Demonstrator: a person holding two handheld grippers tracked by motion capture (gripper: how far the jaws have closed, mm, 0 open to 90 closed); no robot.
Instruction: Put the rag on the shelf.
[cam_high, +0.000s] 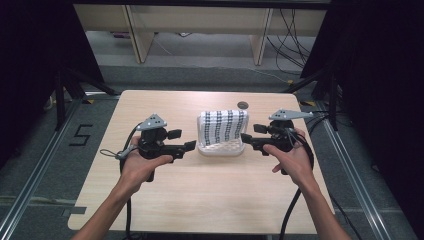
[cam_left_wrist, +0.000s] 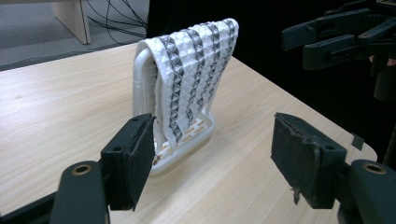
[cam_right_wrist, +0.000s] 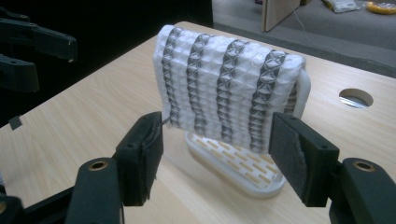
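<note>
1. flanking the white rack (cam_high: 220, 148), the left gripper (cam_high: 190, 145) and right gripper (cam_high: 245, 136) both hover with jaws spread wide, holding nothing
2. the cloth (cam_high: 223, 126), white with dark stripes, hangs draped over the rack's top bar near the middle of the table (cam_high: 210, 200)
3. risk: tugging one hanging edge could drag the light rack along or tip it over, i judge
4. risk: pinching a single layer may let the cloth slide off the far side in a heap
</note>
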